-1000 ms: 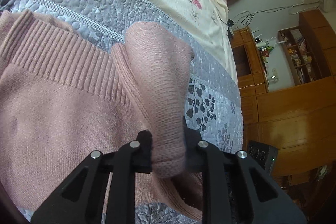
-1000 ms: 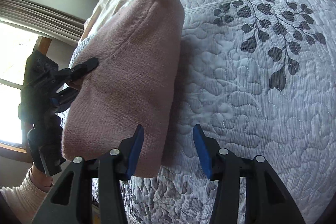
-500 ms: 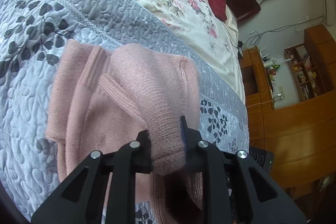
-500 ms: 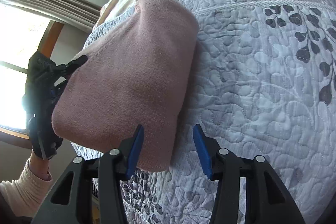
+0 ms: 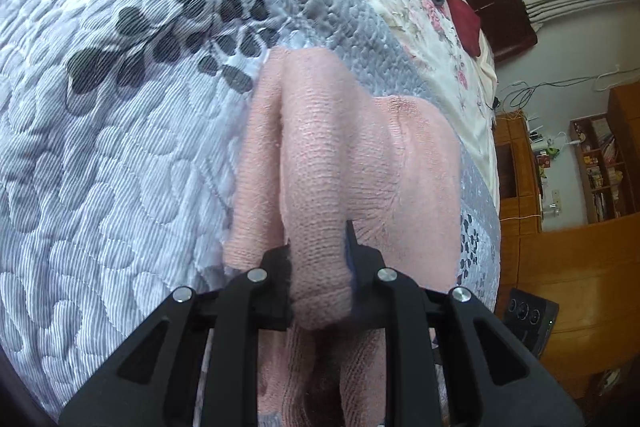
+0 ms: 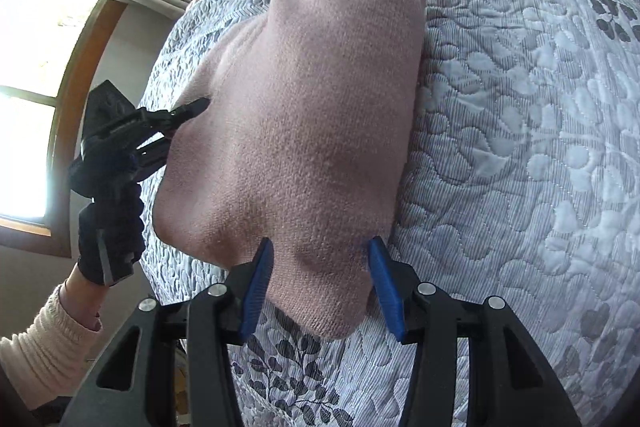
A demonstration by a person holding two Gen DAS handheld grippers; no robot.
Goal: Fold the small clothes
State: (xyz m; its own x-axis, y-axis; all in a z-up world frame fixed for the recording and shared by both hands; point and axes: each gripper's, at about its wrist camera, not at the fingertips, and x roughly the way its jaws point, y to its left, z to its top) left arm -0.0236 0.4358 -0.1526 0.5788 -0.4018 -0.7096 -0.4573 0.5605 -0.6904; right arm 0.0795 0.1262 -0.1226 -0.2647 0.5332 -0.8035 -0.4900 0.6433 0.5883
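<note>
Pink knit sweater (image 5: 360, 163) lies doubled over on the quilted bed (image 5: 120, 147). Left hand-held gripper (image 5: 318, 255) pinches a fold edge; right hand-held gripper (image 6: 320, 267) stands spread around the bundle's corner. Folding appears partly done; final fold and release remain.

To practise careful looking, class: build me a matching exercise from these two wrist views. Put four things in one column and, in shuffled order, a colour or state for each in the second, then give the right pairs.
Column one:
1. left gripper
2. right gripper
3. pink knit sweater
4. quilted bedspread

Column two:
A. grey with dark leaf print
B. blue pads apart, a sweater corner lying between them
C. folded over, lying on the bed
D. clamped shut on a fold of knit

Pairs: 1-D, 2-B, 3-C, 4-A
</note>
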